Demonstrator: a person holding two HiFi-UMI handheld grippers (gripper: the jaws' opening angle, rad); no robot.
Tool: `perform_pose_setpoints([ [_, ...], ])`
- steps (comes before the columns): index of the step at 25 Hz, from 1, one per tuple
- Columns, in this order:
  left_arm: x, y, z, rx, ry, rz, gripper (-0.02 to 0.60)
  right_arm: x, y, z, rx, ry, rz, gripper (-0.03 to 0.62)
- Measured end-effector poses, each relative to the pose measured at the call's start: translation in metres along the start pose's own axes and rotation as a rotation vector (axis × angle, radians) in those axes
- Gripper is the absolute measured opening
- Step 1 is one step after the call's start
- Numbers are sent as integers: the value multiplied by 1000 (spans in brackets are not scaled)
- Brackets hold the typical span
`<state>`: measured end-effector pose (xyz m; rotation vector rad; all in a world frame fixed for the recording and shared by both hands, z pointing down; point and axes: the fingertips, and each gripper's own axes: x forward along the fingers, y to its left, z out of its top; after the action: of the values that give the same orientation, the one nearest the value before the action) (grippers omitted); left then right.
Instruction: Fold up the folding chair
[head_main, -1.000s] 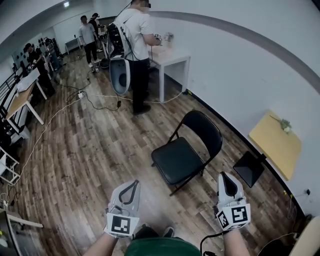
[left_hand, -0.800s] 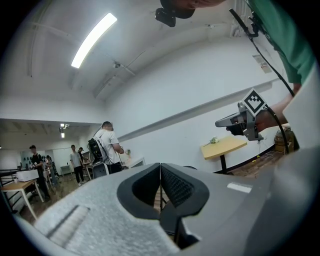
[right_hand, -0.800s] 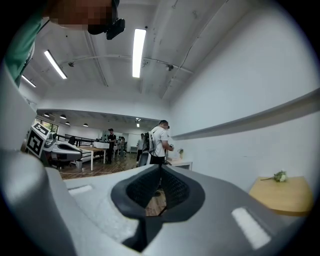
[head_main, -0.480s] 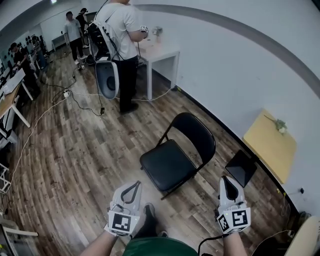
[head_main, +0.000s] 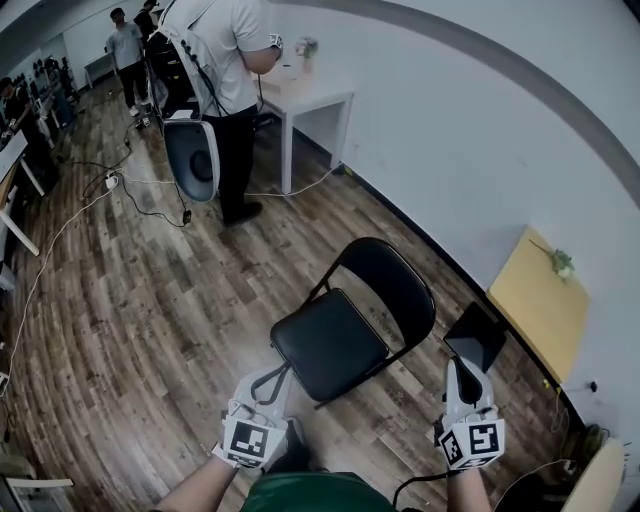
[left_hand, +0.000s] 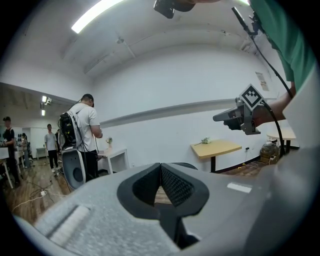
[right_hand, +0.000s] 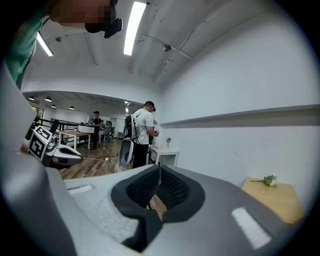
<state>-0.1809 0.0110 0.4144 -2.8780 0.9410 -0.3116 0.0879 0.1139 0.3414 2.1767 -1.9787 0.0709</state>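
Left hand-held gripper (head_main: 272, 376), white with marker cube: I read jaws pressed together, nothing held. Right hand-held gripper (head_main: 461, 368): same, empty. Brown wood-plank floor (head_main: 140, 300) carries black padded metal folding chair (head_main: 330, 342), unfolded, upright, just ahead of me, between both hand-held grippers; left tip near seat's front corner.

Folding chair (head_main: 335, 340): on the floor (head_main: 150, 300), straight ahead of me, backrest towards the wall.
Left tongs (head_main: 270, 375): just before the seat's near corner.
Right tongs (head_main: 460, 368): right of the chair, apart from it.
Desk (head_main: 540, 300): against the wall, right of the chair; a small plant (head_main: 562, 264), I think, on its far edge.
Second desk (head_main: 312, 98): farther along the wall, with a person (head_main: 225, 60) standing left of it.
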Motion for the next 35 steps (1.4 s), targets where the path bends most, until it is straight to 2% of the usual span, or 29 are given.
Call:
perform_pose_setpoints([
  [8,48,37,-48,-82,101,-25,12,62,-16,-3,-29,46,-12,15],
  [13,72,42,-94,-160,202,18,12,99,-46,-31,-36,108,29,15],
  [18,98,37,-159,-210,351,106,12,149,-73,-63,-31,155,127,8],
  [20,109,30,-184,-280,396,154,12,170,-85,-72,-48,175,176,8],
  [24,119,17,-233,-479,461,266,12,205,-112,-91,-83,210,246,8],
  [28,130,17,-276,-671,458,391,12,244,-137,-112,-129,243,287,3],
  [35,136,-5,-366,-921,463,417,12,292,-149,-165,-213,330,348,3],
])
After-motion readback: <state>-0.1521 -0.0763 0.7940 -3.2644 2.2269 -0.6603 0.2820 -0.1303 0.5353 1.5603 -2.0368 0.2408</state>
